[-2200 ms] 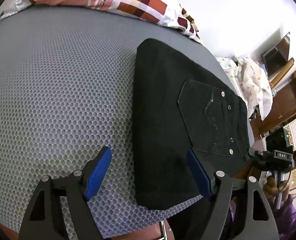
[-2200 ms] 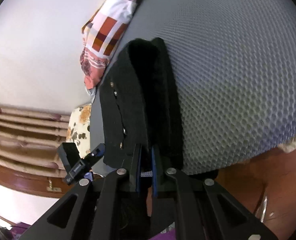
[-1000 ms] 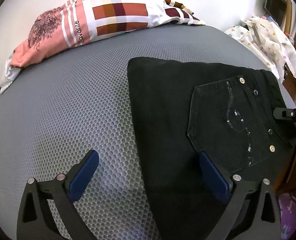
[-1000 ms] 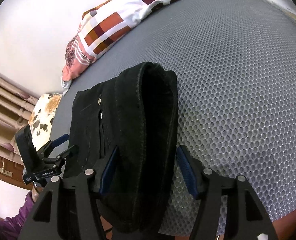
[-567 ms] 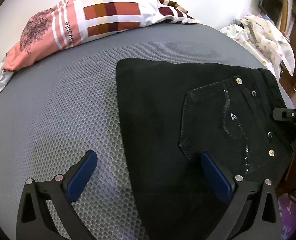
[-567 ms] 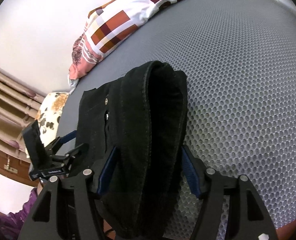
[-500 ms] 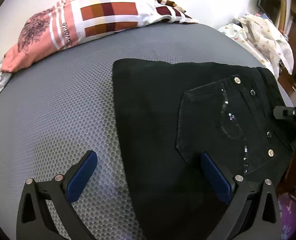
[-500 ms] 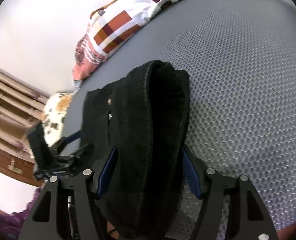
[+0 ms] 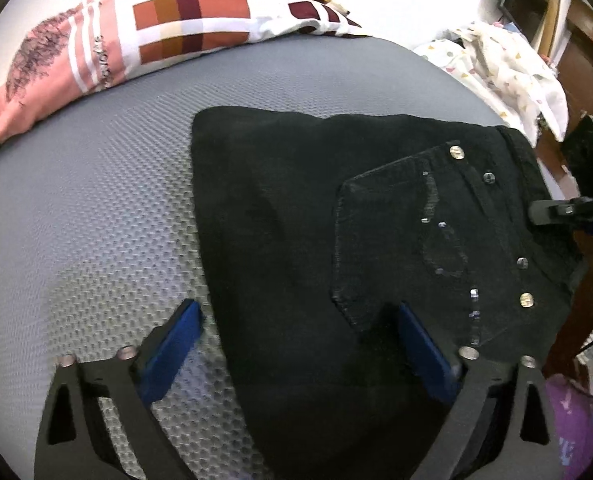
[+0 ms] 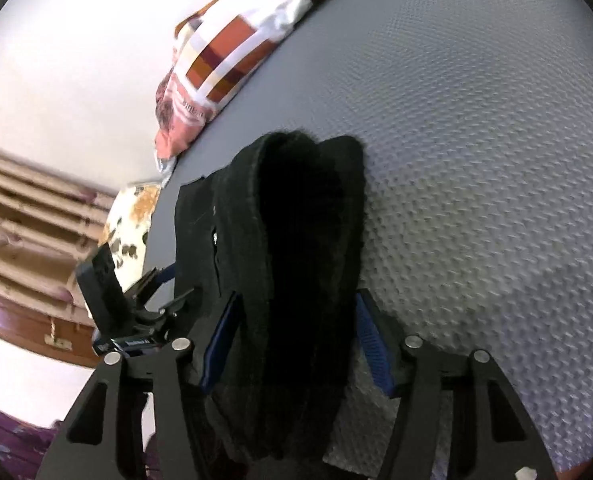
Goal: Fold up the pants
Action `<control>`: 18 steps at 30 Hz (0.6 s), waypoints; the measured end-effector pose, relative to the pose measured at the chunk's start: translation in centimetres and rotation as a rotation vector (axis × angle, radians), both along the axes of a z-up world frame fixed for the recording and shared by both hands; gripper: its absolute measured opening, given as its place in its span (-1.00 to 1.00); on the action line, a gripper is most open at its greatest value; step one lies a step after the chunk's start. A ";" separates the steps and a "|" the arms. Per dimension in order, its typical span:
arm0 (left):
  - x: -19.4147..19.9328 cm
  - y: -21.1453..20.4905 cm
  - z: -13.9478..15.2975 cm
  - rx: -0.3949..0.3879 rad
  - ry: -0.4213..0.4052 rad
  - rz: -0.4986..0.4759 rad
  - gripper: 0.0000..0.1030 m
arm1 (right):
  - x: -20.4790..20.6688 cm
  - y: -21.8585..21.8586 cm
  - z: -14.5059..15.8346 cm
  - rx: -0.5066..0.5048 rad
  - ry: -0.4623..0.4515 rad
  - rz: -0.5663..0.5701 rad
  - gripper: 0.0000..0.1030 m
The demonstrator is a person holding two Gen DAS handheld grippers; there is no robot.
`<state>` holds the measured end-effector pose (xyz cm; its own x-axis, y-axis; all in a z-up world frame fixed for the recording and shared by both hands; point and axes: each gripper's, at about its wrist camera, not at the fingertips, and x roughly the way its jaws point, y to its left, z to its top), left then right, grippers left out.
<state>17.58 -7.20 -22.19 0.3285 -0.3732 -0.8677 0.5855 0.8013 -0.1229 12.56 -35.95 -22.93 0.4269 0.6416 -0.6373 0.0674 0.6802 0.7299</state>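
Right gripper (image 10: 296, 340) jaws wide apart straddling folded black pants (image 10: 296, 240) on grey mesh bed (image 10: 476, 140), patterned pillow (image 10: 232, 48) behind.

We see bright, even indoor light, blown-out white walls, heavy fisheye bending w/ dark corners, slight motion blur.

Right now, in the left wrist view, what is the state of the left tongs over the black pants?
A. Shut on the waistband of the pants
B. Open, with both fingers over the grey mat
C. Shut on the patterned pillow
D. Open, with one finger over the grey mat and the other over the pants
D: the left tongs stand open and grip nothing; one blue finger is over the grey mat, the other over the black pants.
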 end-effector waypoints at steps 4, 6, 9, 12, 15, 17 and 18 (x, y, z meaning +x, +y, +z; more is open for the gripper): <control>-0.7 -0.8 0.7 0.002 -0.028 -0.030 0.34 | 0.8 1.2 -0.7 0.048 0.003 0.021 -0.27; -1.2 -0.8 1.1 0.003 -0.059 -0.028 0.15 | 0.5 1.1 -0.5 0.054 -0.018 0.025 -0.35; -1.4 -0.4 1.5 -0.002 -0.084 -0.014 -0.14 | -0.1 0.7 -0.8 0.081 -0.025 0.016 -0.37; -1.0 0.2 1.7 -0.026 -0.071 0.002 -0.26 | -0.7 0.3 -0.7 0.130 -0.052 0.003 -0.41; -0.9 0.9 1.9 -0.059 -0.053 0.002 -0.32 | -1.1 0.3 -0.7 0.127 -0.058 0.005 -0.42; -0.7 1.1 1.9 -0.065 -0.044 -0.003 -0.32 | -1.1 0.3 -0.9 0.105 -0.045 0.008 -0.41; -0.7 0.9 1.9 -0.061 -0.046 -0.009 -0.32 | -0.9 0.3 -0.9 0.114 -0.040 0.013 -0.39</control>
<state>16.86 -6.26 -20.34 0.3637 -0.4280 -0.8274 0.5987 0.7879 -0.1444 11.62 -35.64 -23.86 0.4414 0.7148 -0.5424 0.0287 0.5929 0.8048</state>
